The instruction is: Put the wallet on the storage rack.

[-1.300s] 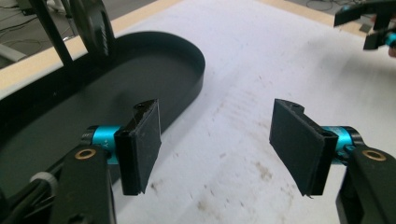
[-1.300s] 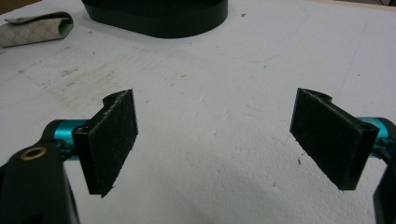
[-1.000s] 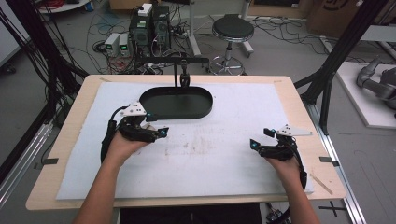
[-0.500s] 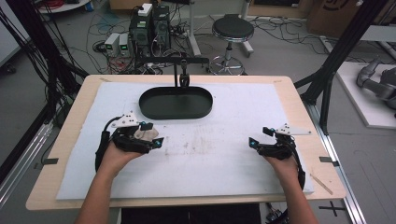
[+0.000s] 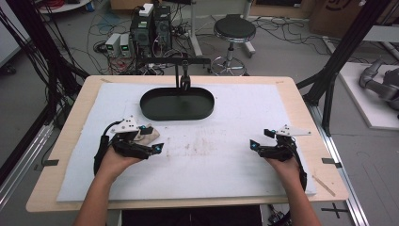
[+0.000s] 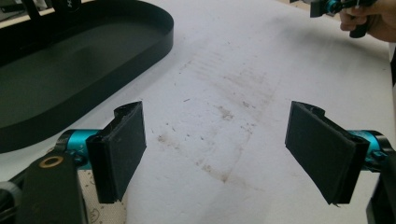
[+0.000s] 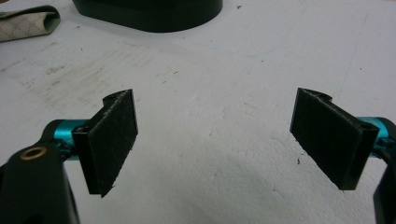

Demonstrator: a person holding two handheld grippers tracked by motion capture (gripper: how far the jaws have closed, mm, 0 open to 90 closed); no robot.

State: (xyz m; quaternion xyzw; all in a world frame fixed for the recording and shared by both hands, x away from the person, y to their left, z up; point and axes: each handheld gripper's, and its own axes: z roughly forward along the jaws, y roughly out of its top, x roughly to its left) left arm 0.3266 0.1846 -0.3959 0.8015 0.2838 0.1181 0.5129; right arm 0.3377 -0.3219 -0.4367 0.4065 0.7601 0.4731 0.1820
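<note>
Rolled cloth (image 5: pixel 145 135) lies on the white mat (image 5: pixel 226 160), near the black tray (image 5: pixel 178 104) and just beside the left gripper (image 5: pixel 157 149), whose jaws have just been opening and stand apart, empty. Right gripper (image 5: pixel 253 145) rests far right, jaws apart. Tray appears empty; placing the cloth remains. The gripper partly hides the cloth.

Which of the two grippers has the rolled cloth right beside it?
The left gripper: the patterned cloth lies on the mat right beside it, below the black tray. The right gripper has only bare, stained mat around it. Both stand open.
</note>
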